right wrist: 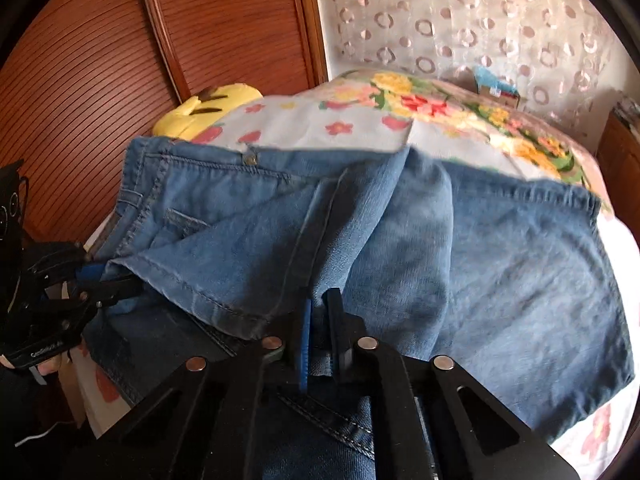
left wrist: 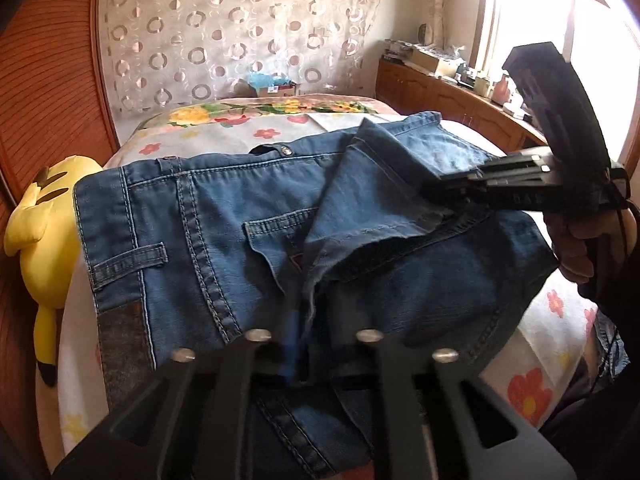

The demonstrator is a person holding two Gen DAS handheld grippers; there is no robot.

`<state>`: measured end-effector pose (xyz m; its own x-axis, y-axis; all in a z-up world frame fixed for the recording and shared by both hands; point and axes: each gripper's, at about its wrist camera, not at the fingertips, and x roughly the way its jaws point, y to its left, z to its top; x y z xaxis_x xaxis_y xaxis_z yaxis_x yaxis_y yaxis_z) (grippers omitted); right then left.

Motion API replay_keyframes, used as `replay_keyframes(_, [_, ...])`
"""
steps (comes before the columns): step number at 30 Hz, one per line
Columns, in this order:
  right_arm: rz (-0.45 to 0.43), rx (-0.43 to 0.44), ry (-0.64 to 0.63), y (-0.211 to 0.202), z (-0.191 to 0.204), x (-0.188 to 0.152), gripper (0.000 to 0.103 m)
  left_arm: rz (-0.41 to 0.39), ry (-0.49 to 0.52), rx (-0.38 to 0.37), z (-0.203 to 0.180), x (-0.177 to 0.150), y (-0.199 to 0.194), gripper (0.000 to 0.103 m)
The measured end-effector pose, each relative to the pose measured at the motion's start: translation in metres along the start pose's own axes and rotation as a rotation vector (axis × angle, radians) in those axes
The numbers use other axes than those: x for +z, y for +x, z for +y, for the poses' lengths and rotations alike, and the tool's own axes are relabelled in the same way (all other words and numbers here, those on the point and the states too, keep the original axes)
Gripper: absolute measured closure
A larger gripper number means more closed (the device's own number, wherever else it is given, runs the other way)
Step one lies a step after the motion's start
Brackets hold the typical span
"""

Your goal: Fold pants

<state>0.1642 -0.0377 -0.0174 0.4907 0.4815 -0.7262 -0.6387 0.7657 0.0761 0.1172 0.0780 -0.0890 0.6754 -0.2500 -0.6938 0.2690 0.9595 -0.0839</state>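
We see one pair of blue jeans (left wrist: 224,216) lying partly folded on the bed (left wrist: 276,132), waistband toward 9 o'clock in the left wrist view, with a leg section doubled back over the seat.

Hidden or unclear items:
- The near edge of the jeans is cut off behind the left gripper (left wrist: 312,340) frame at 6 o'clock. Its fingertips are lost in motion blur and dark denim, so we cannot tell how far it is open or whether it holds cloth.
- In the right wrist view, the left gripper (right wrist: 120,286) enters at 9 o'clock with its tips at the folded hem; fabric covers the contact point.
- The right gripper (right wrist: 320,320) is closed down to a narrow gap on a fold of the jeans (right wrist: 500,264); denim passes between its blue pad and black finger.
- In the left wrist view, the right gripper (left wrist: 448,190) reaches in from 3 o'clock onto the leg fabric.

Count: two grippers, one pair of jeans, one yellow plush toy (left wrist: 44,216) at the bed's 9 o'clock edge, partly cut off by the jeans.
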Motion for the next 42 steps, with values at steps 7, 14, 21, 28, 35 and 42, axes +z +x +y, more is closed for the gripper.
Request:
replay_keyframes(7, [-0.143, 0.035, -0.073, -0.045, 0.035, 0.038, 0.1, -0.088, -0.002, -0.019, -0.002, 0.001, -0.051, 0.099])
replay_keyframes(14, [-0.183, 0.084, -0.171, -0.046, 0.085, 0.087, 0.1, -0.122, -0.032, 0.038, 0.022, -0.016, -0.093, 0.099])
replay_keyframes(21, [-0.126, 0.094, -0.229, 0.002, 0.121, 0.12, 0.1, -0.072, -0.093, 0.085, 0.051, -0.032, -0.084, 0.099])
replay_keyframes(28, [-0.082, 0.067, -0.25, 0.046, 0.129, 0.149, 0.1, -0.051, -0.11, 0.104, 0.058, -0.042, -0.08, 0.099])
replay_keyframes(35, [-0.093, 0.108, -0.16, 0.045, 0.131, 0.161, 0.085, -0.059, -0.122, 0.11, 0.06, -0.043, -0.086, 0.099])
replay_keyframes(42, [-0.172, 0.094, -0.191, 0.035, 0.128, 0.148, 0.058, -0.075, -0.138, 0.129, 0.067, -0.036, -0.088, 0.071])
